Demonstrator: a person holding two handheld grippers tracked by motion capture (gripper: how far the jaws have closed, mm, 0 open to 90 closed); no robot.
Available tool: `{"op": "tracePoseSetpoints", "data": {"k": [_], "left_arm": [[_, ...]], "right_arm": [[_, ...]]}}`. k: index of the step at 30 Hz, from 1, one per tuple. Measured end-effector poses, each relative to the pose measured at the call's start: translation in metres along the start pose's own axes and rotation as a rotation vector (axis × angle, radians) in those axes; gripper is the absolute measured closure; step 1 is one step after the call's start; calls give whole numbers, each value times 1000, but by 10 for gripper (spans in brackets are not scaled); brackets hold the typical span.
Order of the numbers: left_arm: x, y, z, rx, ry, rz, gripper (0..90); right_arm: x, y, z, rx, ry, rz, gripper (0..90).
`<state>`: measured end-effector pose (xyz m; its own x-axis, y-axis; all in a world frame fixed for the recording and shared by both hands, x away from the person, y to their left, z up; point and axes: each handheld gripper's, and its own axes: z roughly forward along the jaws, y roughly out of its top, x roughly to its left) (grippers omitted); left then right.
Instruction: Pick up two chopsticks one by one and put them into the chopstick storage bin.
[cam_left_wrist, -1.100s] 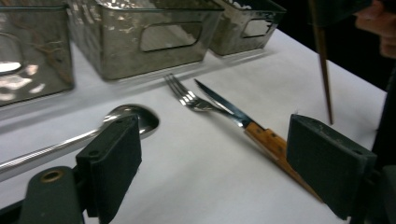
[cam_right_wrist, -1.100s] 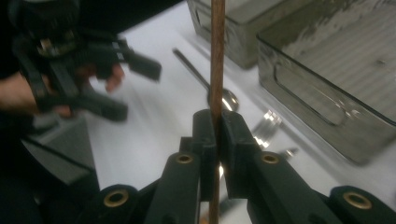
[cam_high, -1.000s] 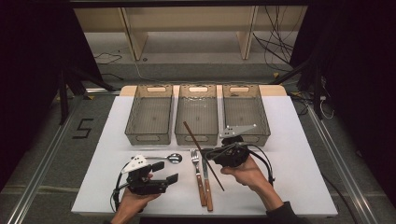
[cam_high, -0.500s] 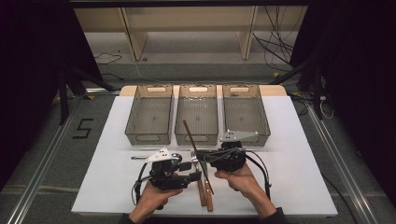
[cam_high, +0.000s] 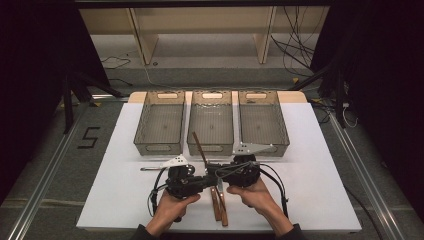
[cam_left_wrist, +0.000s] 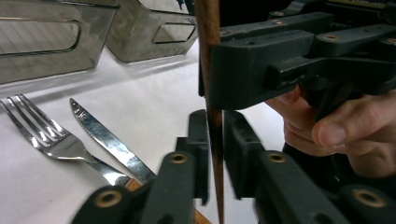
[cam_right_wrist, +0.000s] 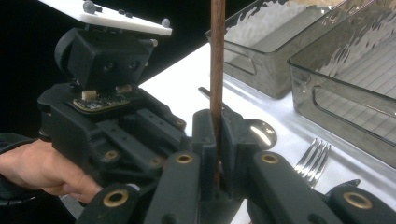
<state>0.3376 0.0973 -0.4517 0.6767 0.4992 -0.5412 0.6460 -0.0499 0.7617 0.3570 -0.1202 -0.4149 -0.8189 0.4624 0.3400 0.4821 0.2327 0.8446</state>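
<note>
A thin brown wooden stick (cam_high: 198, 146) slants up from the table's front middle toward the bins. My right gripper (cam_high: 213, 171) is shut on it, and in the right gripper view its jaws (cam_right_wrist: 217, 135) clamp the stick (cam_right_wrist: 217, 56) upright. My left gripper (cam_high: 206, 180) faces it from the left. Its jaws have just been closing, and in the left gripper view they (cam_left_wrist: 215, 140) press on the lower part of the stick (cam_left_wrist: 208, 56), just below the right gripper's jaws.
Three smoky clear bins (cam_high: 160, 122) (cam_high: 212, 120) (cam_high: 262, 120) stand in a row behind the grippers. A fork (cam_left_wrist: 42, 133) and a serrated knife (cam_left_wrist: 105, 140) with wooden handles (cam_high: 219, 202) lie on the white table under the grippers. A spoon (cam_right_wrist: 261, 133) lies nearby.
My left gripper moved right from the table's front left to the stick and closed its jaws around it. The right gripper kept still with the stick.
</note>
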Motion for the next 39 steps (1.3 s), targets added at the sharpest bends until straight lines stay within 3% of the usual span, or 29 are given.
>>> {"op": "tracePoseSetpoints", "data": {"k": [6, 10, 14, 15, 16, 17, 20, 29, 32, 39], "left_arm": [[-4, 5, -5, 25, -5, -6, 845], [-2, 9, -11, 33, 4, -7, 846], [9, 17, -24, 24, 33, -6, 846], [11, 20, -27, 29, 43, -1, 846], [14, 22, -30, 27, 59, 11, 846], [16, 25, -34, 29, 77, 26, 846], [23, 35, -44, 42, 115, 43, 846], [46, 72, -73, 54, 207, 74, 845], [52, 85, -78, 64, 232, 83, 845], [65, 120, -87, 71, 270, 59, 845]], "right_arm": [[3, -2, -5, -27, 8, -3, 839], [5, -1, -15, -59, 14, -14, 703], [7, -4, -29, -66, -28, -48, 575], [7, -7, -33, -69, -49, -69, 548], [8, -13, -38, -58, -92, -108, 454], [8, -13, -38, -58, -92, -108, 454], [8, -28, -45, -28, -155, -129, 372], [-1, -58, -53, 7, -253, -114, 313], [-4, -66, -55, 7, -260, -102, 286], [-1, -72, -58, 23, -279, -133, 265]]}}
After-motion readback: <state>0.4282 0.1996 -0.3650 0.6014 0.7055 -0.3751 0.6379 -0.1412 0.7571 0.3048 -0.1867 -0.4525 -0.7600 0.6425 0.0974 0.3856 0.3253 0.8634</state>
